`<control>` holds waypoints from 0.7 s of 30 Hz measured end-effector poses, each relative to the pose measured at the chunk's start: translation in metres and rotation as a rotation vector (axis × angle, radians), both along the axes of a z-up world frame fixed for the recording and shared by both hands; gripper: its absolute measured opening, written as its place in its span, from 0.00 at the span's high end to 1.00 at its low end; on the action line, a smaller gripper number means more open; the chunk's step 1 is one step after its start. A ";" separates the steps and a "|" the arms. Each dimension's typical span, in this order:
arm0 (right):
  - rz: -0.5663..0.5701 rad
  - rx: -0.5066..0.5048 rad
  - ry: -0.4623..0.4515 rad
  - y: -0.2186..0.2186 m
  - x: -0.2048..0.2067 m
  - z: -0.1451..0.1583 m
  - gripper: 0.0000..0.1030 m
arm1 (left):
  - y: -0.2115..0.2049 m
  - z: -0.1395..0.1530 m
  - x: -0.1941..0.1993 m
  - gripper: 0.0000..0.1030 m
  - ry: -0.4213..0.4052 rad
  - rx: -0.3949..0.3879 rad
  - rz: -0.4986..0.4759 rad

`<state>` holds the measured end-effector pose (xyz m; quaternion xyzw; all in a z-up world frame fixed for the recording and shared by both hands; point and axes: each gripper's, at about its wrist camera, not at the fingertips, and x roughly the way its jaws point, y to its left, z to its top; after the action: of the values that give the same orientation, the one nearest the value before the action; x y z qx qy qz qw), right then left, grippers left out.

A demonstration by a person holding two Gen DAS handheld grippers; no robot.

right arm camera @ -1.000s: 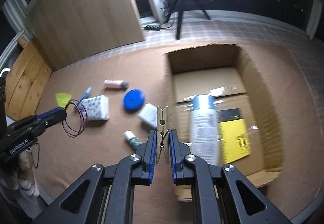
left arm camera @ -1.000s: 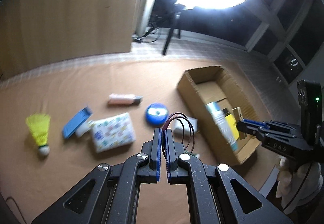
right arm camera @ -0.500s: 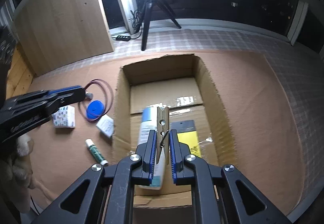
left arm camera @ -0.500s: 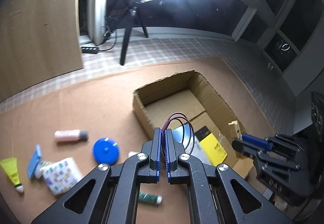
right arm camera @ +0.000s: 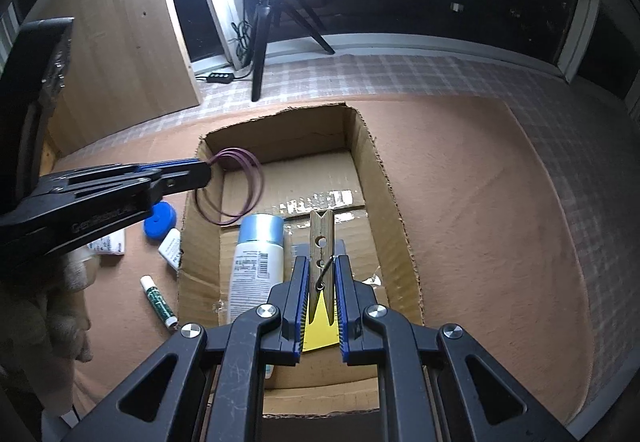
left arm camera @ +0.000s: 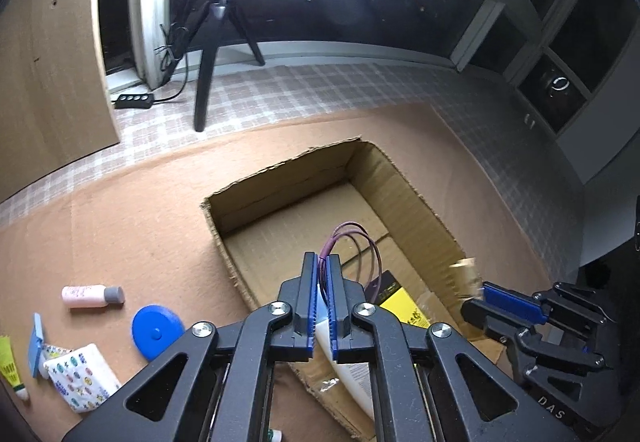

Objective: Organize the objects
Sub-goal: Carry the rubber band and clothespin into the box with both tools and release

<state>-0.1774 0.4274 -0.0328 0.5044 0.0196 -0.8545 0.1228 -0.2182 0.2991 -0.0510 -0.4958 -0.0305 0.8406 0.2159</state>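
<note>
While both grippers hang over the open cardboard box (right arm camera: pixel 394 202), which fills the middle of the right wrist view, the left gripper (left arm camera: pixel 322 260) has its jaws opening, with purple hair ties (left arm camera: pixel 362 248) caught at the tips of its blue pads and looping out above the box floor. Seen from the right wrist camera, those loops (right arm camera: pixel 236 188) dangle at the box's upper left corner, just inside the wall. The right gripper (right arm camera: pixel 322 262) is also parting slightly, yet a wooden clothespin (right arm camera: pixel 322 238) stands upright between its pads, seemingly touching both. Below the clothespin, on the box floor, lie a white bottle with a pale blue cap (right arm camera: pixel 256 258) and a yellow-and-black card (right arm camera: pixel 318 328). Outside the box, at the left of the left wrist view, sit a blue round disc (left arm camera: pixel 154 330), a pink bottle with a grey cap (left arm camera: pixel 92 296), a patterned tissue pack (left arm camera: pixel 82 376) and part of a yellow shuttlecock (left arm camera: pixel 10 368). Near the box's left wall in the right wrist view rests a green glue stick (right arm camera: pixel 159 300).
</note>
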 end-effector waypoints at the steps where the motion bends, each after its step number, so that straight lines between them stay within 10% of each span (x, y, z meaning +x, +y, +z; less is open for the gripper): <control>1: 0.004 0.003 -0.008 -0.001 0.000 0.000 0.68 | 0.000 -0.001 -0.001 0.66 -0.007 -0.008 0.008; 2: 0.005 0.000 -0.003 -0.001 0.001 0.001 0.50 | -0.001 0.000 -0.001 0.40 0.003 -0.011 0.018; 3: 0.003 -0.003 0.011 0.000 0.003 0.002 0.46 | -0.003 0.003 0.001 0.35 0.027 -0.011 0.021; 21: 0.080 -0.102 -0.004 -0.041 0.023 0.011 0.45 | -0.123 0.014 0.037 0.35 0.033 -0.045 0.165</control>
<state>-0.1547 0.3860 -0.0220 0.4978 -0.0040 -0.8479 0.1824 -0.1817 0.1766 -0.0366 -0.4823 -0.0487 0.8642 0.1351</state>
